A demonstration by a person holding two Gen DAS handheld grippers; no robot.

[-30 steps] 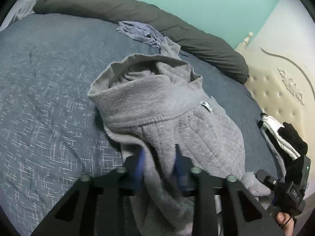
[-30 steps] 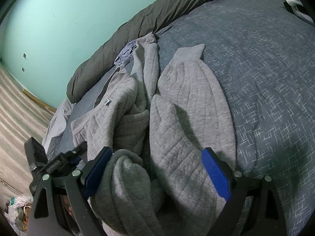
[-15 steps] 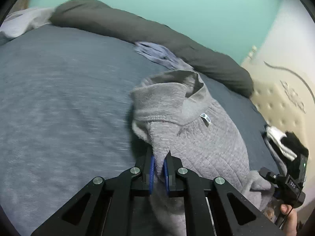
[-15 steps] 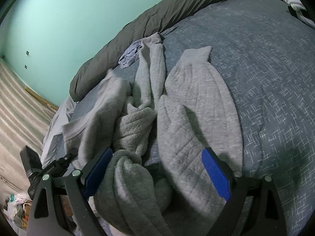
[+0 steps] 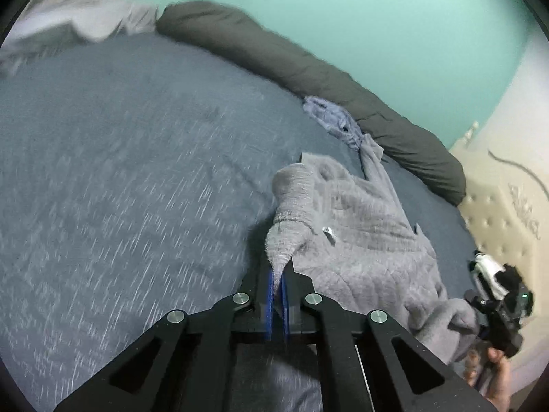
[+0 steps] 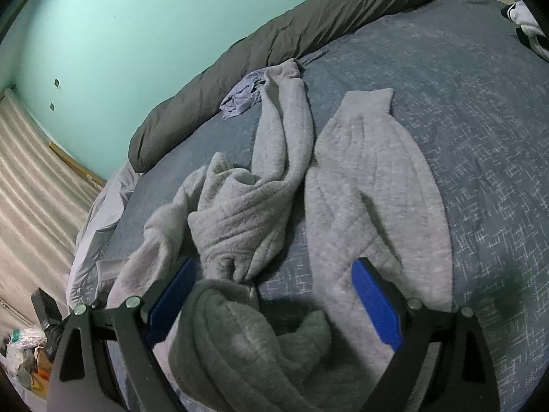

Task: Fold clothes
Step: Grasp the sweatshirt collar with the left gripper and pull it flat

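Around you: dark grey bolster [image 5: 308, 65] along the teal wall at the top of the frame, small blue-grey garment [image 5: 331, 120] just below it, black-and-white clothing [image 5: 490, 271] at the right edge. Grey quilted sweatshirt [image 5: 360, 233] lies crumpled on the bed [image 5: 120, 171], right of centre. Your left gripper [image 5: 277, 278] has its jaws clenched on a pulled-up fold of it. Your right gripper [image 6: 274, 295] sits released, jaws wide, a bunched part between them, one sleeve [image 6: 374, 185] running past the right jaw.
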